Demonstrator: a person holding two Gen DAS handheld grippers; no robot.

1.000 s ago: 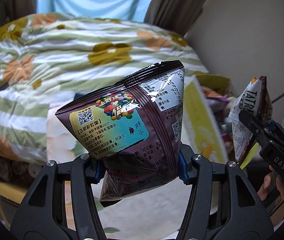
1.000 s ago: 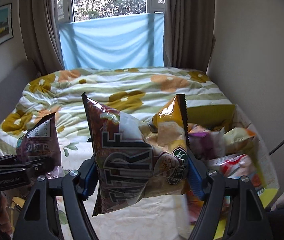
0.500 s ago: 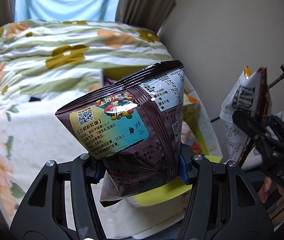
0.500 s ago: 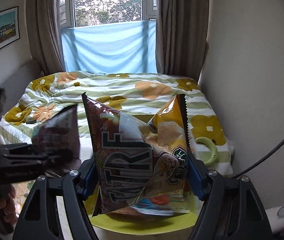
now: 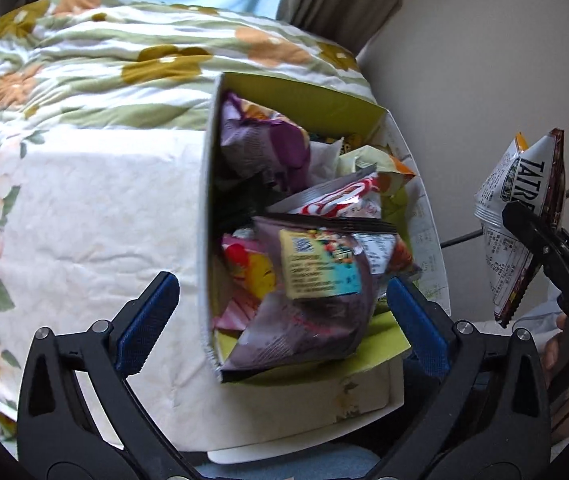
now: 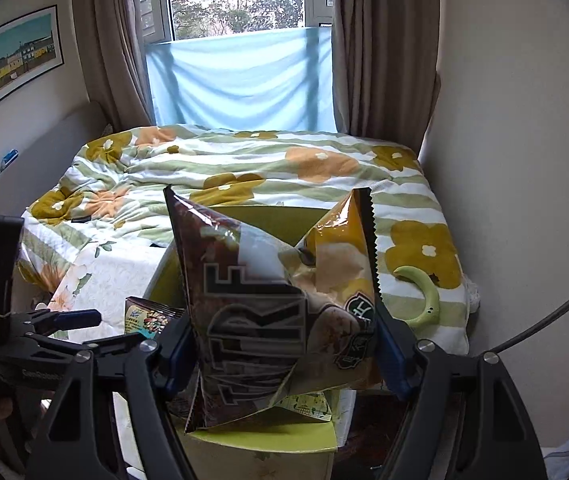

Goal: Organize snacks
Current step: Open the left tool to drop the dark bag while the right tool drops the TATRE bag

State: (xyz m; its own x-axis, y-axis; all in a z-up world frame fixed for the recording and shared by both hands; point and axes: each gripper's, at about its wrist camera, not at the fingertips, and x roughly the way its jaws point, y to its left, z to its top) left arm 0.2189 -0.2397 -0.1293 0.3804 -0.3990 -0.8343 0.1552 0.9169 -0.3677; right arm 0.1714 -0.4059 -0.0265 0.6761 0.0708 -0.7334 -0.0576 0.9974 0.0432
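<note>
Left gripper [image 5: 280, 308]: jaws opening, pads clear of the brown candy bag [image 5: 308, 292].
Brown candy bag: between those jaws, over the snack box [image 5: 206, 216].
Right gripper [image 6: 284, 356]: clamped on the chip bag [image 6: 268, 320], above the box.

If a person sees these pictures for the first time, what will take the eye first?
First, the brown chip bag clamped upright in the right gripper, filling the middle of the right wrist view. Next, the open box crowded with bright snack packets on the bed, where a dark purple candy bag lies loose between the opening jaws of the left gripper.
</note>
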